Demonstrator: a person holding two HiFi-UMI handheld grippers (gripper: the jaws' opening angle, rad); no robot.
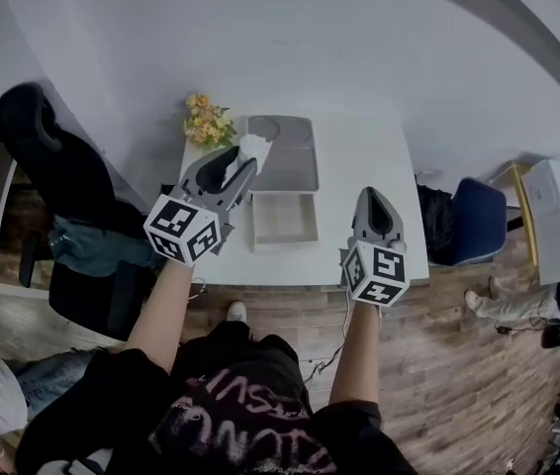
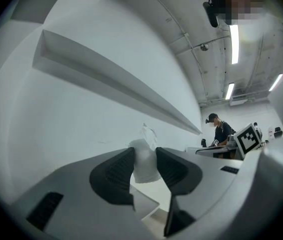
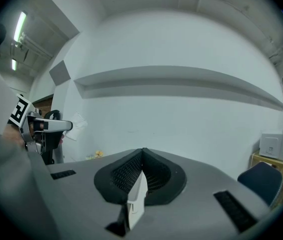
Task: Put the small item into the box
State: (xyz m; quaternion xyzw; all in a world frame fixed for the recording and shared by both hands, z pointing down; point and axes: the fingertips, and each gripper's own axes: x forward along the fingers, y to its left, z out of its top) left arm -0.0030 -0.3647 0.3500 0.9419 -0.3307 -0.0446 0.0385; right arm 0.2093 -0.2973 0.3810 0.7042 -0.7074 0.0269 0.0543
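White wall backs a white table point(image 1: 359, 166) on a wood floor. An open box point(image 1: 285, 221) lies on the table, a grey tray point(image 1: 290, 161) just behind it. The left tongs point(image 1: 248, 163) are clamped on the small white packet point(image 1: 256, 146), raised by the tray's left edge, outside the box. The right tongs point(image 1: 375, 196) are pressed together, empty.

The left gripper point(image 2: 144, 155) has its jaws closed on a small white crumpled item point(image 2: 144, 165), with a pad pressing each side. Behind it is a white wall point(image 2: 56, 129) with a long ledge point(image 2: 121, 79). At far right a person point(image 2: 221, 134) in a cap stands near a marker cube point(image 2: 249, 138).
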